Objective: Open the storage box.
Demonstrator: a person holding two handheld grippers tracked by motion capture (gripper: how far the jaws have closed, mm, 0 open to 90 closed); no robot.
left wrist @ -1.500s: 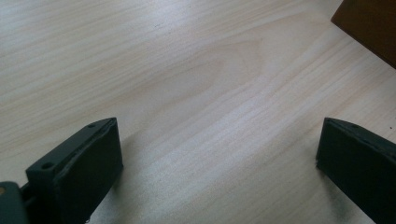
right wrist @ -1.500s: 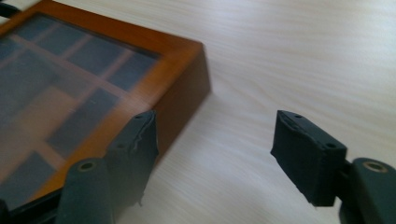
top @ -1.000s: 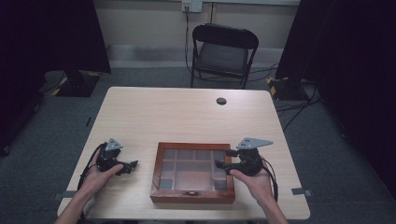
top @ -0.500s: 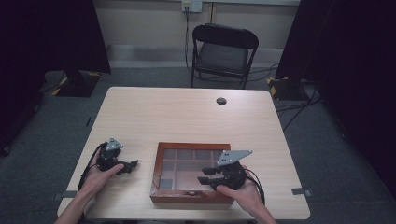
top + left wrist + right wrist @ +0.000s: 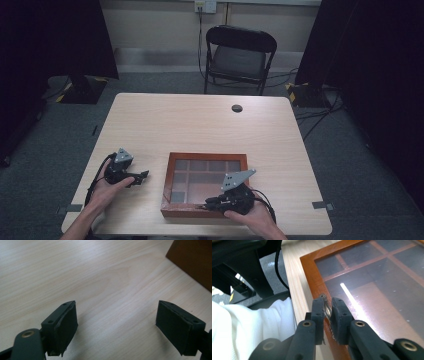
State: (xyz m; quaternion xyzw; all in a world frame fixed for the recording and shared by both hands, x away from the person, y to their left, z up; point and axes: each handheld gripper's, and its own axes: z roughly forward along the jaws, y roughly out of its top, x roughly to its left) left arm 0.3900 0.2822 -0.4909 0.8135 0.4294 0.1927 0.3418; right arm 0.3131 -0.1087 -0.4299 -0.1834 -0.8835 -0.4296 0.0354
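A shallow brown wooden box (image 5: pixel 207 156) with a glass lid over several compartments lies near the table's front edge. My right gripper (image 5: pixel 204 206) is at the box's front rim and points left along it. In the right gripper view, the box rim (image 5: pixel 312 272) runs up from the right gripper (image 5: pixel 327 301), which is shut on a small metal clasp (image 5: pixel 328 311) on that rim. My left gripper (image 5: pixel 144 176) rests on the table left of the box. In its own view, the left gripper (image 5: pixel 116 322) is open over bare wood, with the box corner (image 5: pixel 192 260) beyond.
A small black round disc (image 5: pixel 236 108) lies at the far side of the table (image 5: pixel 200 125). A black folding chair (image 5: pixel 239 55) stands behind the table. A white sleeve (image 5: pixel 249 325) is close to the left of the right gripper.
My right gripper has moved from the box's right side down and left to its front rim and is now shut on the clasp. The left gripper has stayed put.
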